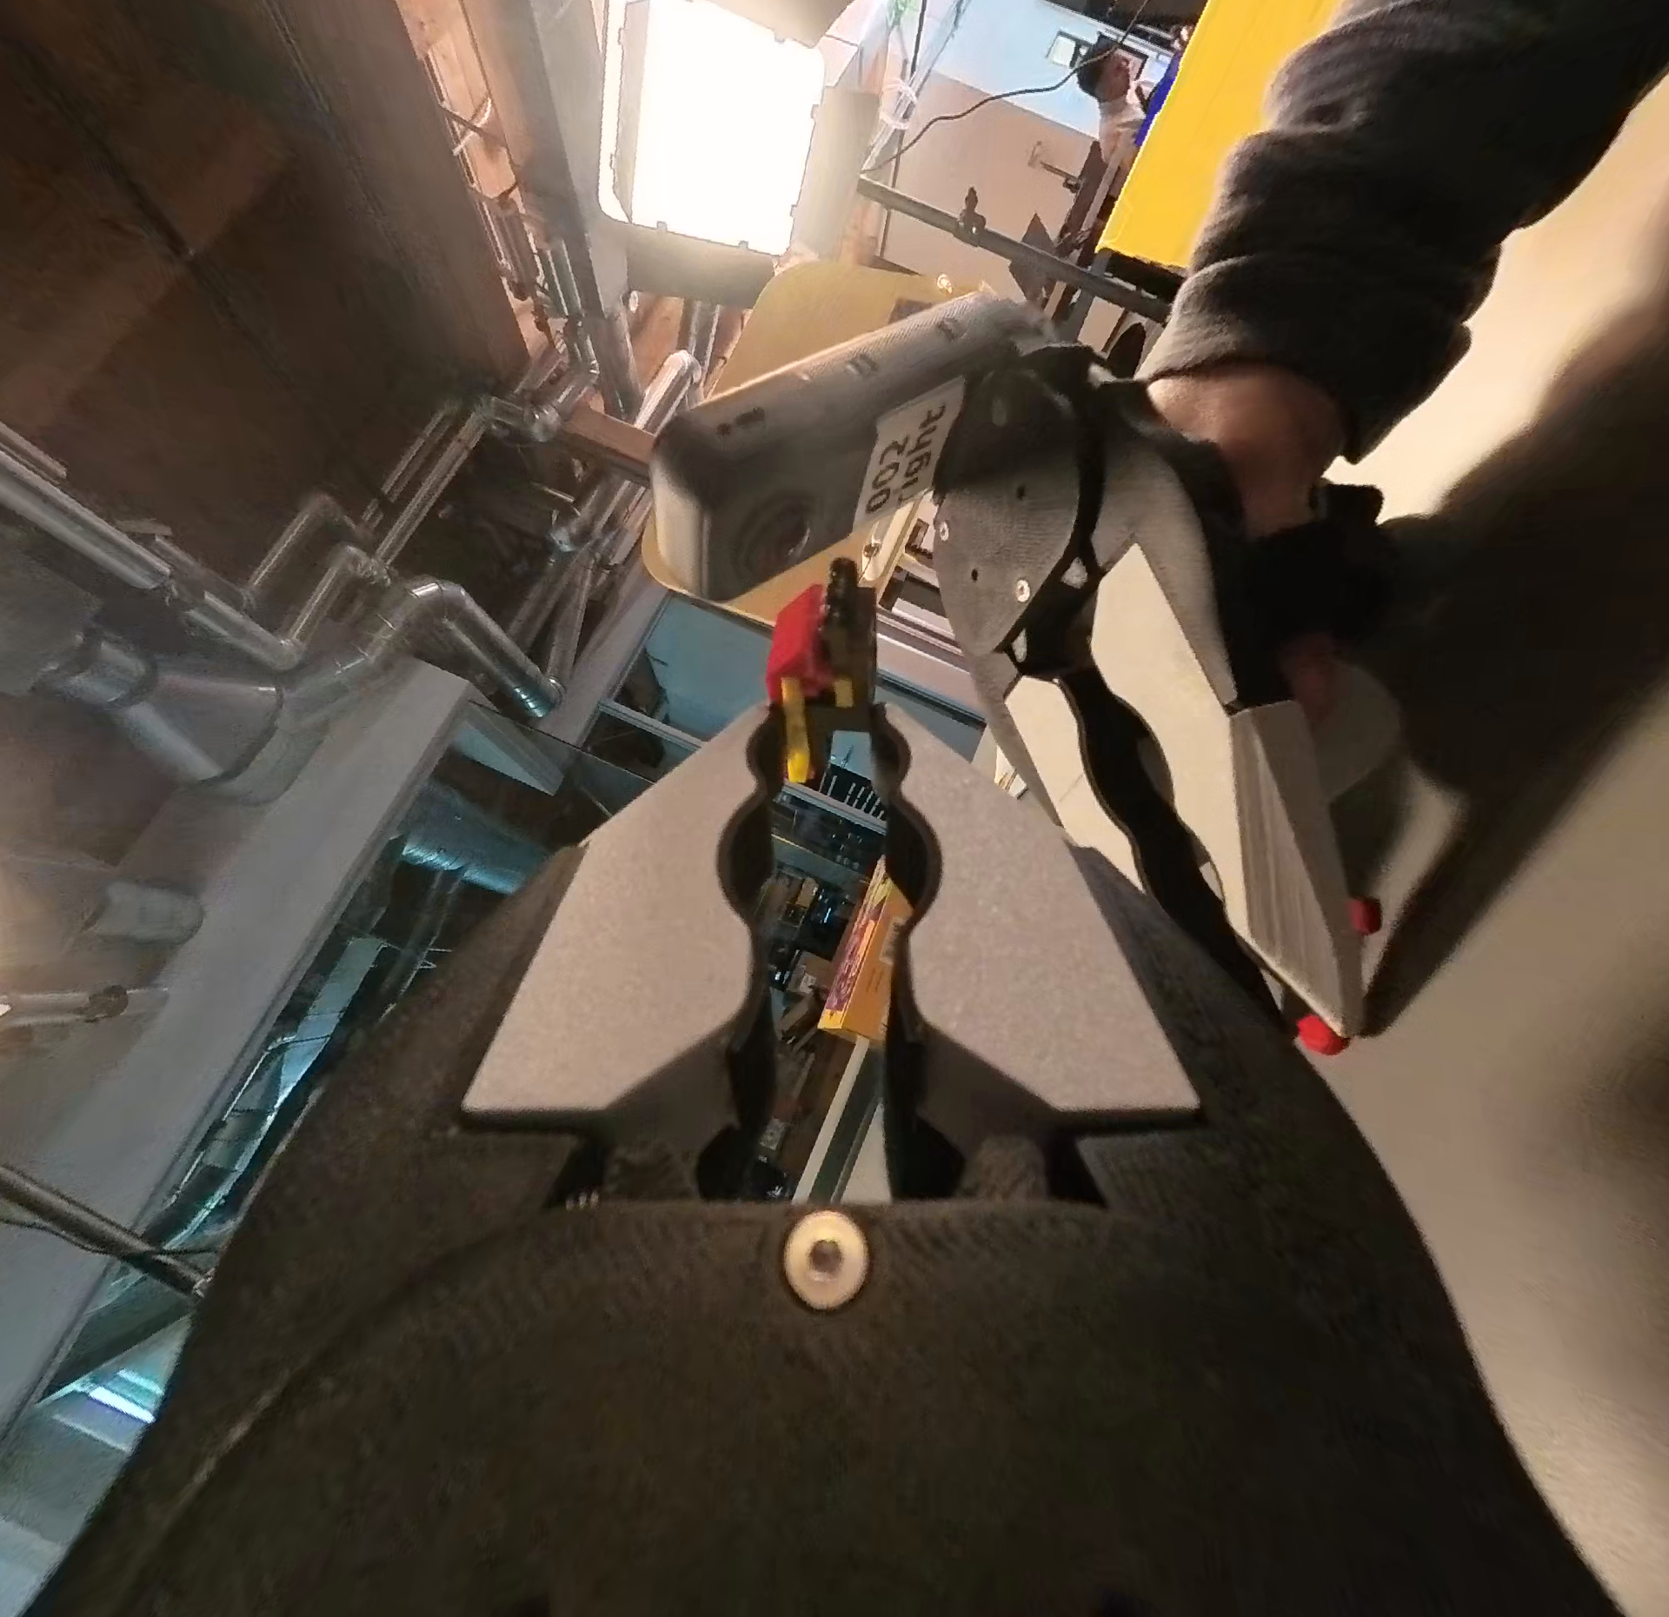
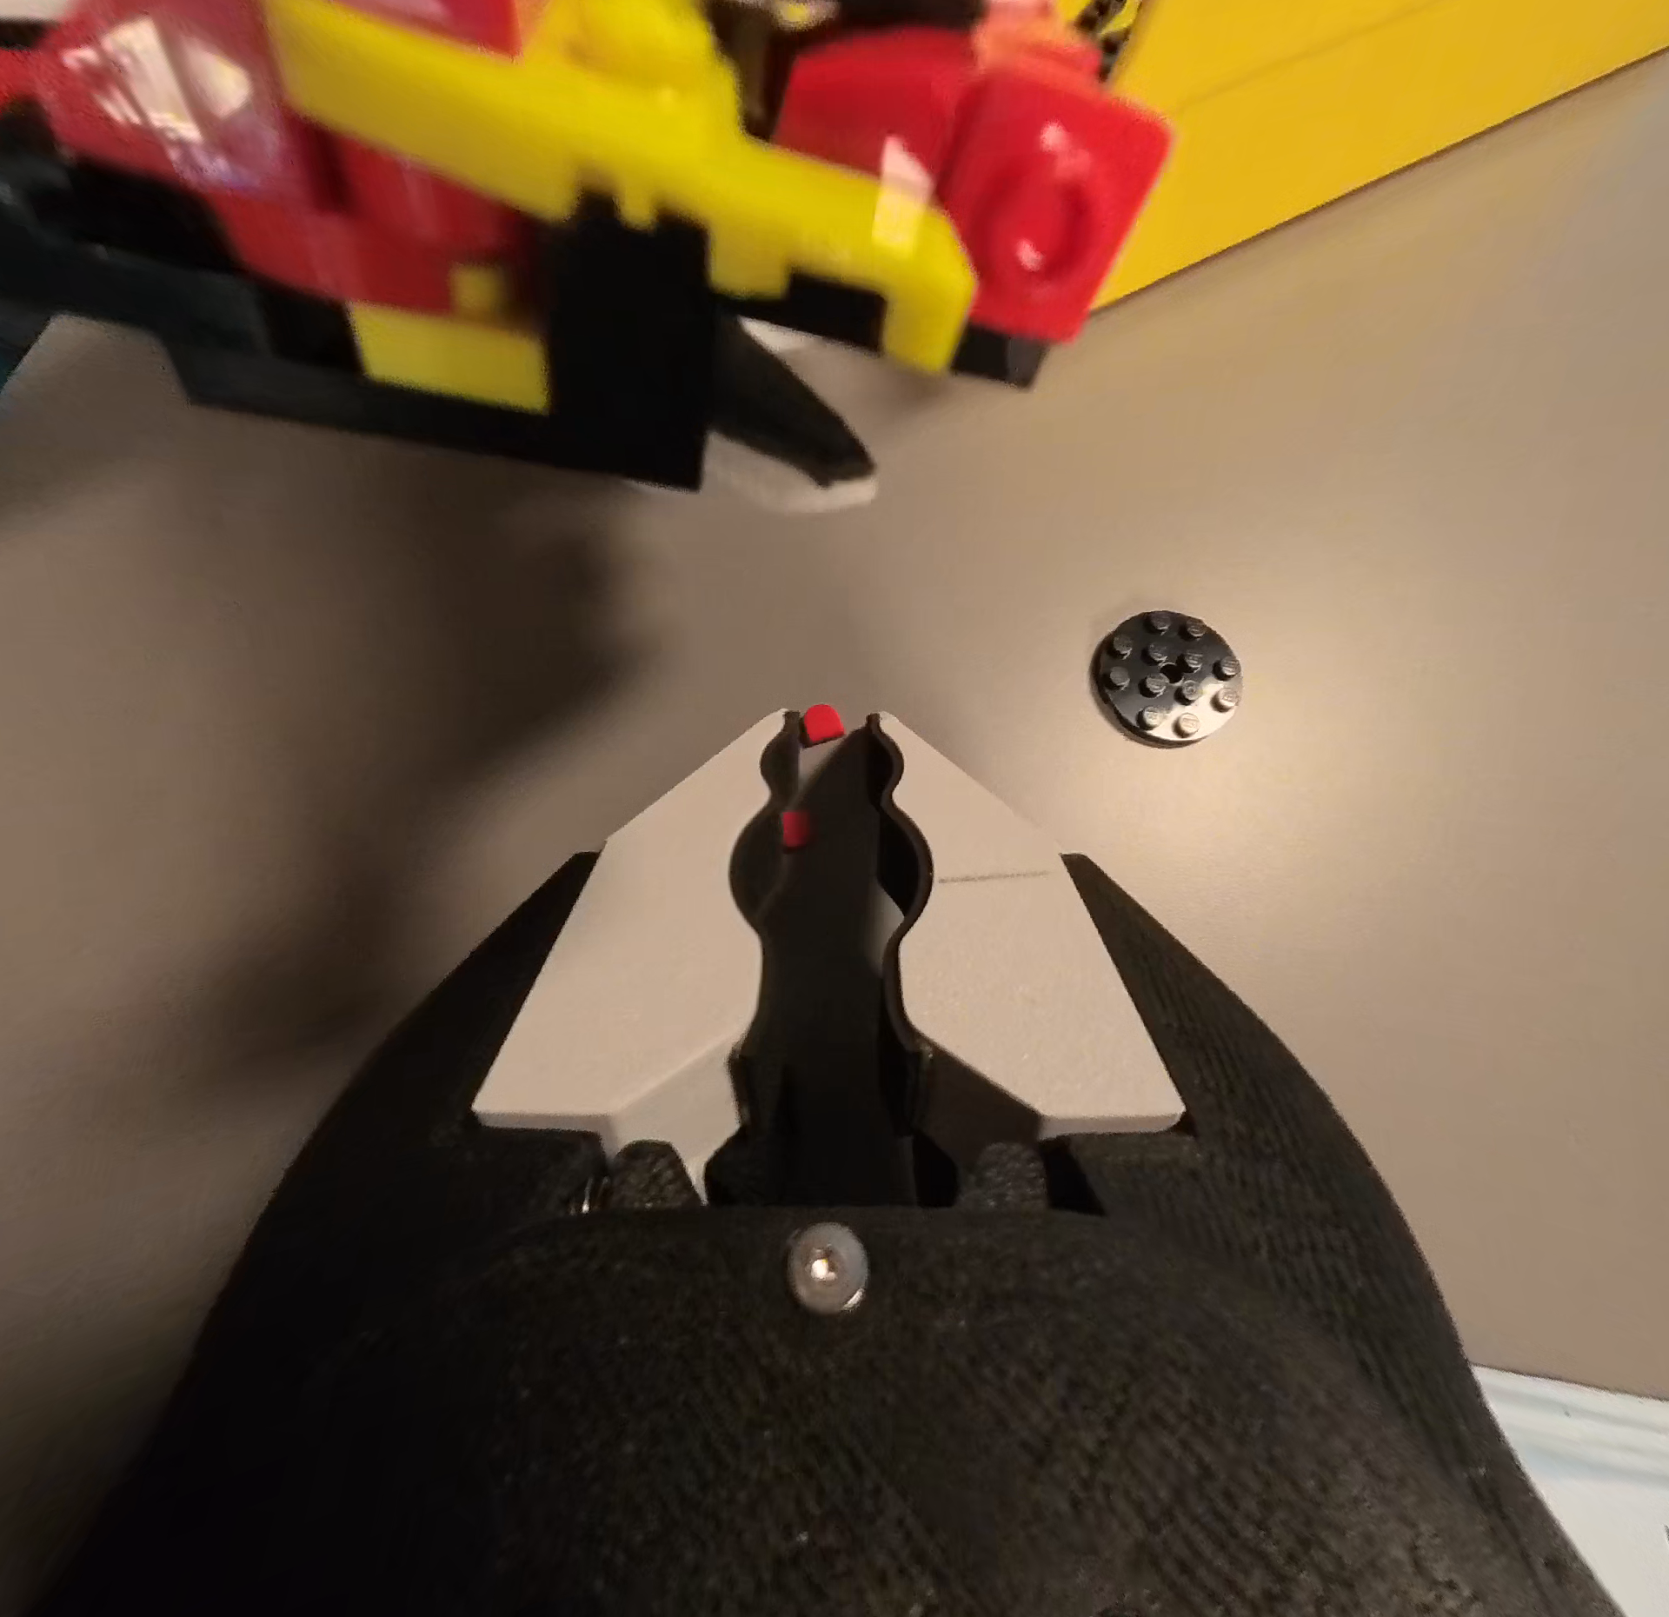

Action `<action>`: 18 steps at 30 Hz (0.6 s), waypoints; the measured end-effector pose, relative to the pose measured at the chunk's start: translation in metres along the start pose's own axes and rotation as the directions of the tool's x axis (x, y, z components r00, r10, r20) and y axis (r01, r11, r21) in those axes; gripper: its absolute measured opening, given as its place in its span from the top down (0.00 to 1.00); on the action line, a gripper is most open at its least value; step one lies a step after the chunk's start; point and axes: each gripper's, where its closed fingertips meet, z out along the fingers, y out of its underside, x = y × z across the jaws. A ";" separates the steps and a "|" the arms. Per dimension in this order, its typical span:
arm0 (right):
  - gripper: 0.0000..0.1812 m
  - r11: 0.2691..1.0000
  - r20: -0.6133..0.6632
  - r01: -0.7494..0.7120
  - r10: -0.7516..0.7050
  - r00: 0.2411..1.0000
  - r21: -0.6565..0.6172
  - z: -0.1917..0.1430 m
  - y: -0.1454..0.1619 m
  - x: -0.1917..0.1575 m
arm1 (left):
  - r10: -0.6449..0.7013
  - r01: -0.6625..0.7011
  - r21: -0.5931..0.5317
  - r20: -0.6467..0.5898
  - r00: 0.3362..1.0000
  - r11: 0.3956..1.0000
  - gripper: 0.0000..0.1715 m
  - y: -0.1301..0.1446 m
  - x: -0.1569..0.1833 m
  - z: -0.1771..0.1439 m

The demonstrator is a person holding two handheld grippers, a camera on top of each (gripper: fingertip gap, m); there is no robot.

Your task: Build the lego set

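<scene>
Industrial workshop or studio space, bare metal pipes (image 1: 271, 634) and ducting beside a bright panel light (image 1: 713, 110), rigging stands just right of it, beige desk (image 2: 1355, 490) below

White sticker (image 1: 910, 458) with dark characters on camera (image 1: 813, 454) of right gripper (image 1: 1337, 977). Printed yellow box (image 1: 867, 968) behind left gripper (image 1: 826, 729); print too blurred to read.
</scene>
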 end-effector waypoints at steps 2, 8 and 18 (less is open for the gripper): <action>0.95 1.000 0.002 0.012 -0.012 1.000 0.000 0.000 0.000 -0.001 | 0.005 -0.005 -0.003 -0.006 1.000 1.000 0.89 0.000 0.001 0.001; 0.97 0.999 -0.014 0.042 -0.042 0.999 -0.001 0.000 0.000 -0.003 | 0.019 -0.019 -0.005 -0.018 1.000 1.000 0.89 -0.001 0.005 0.002; 0.97 0.964 -0.029 -0.071 0.082 0.996 0.256 -0.082 -0.033 0.016 | 0.268 -0.268 0.044 -0.009 0.963 0.963 0.90 -0.022 0.020 -0.001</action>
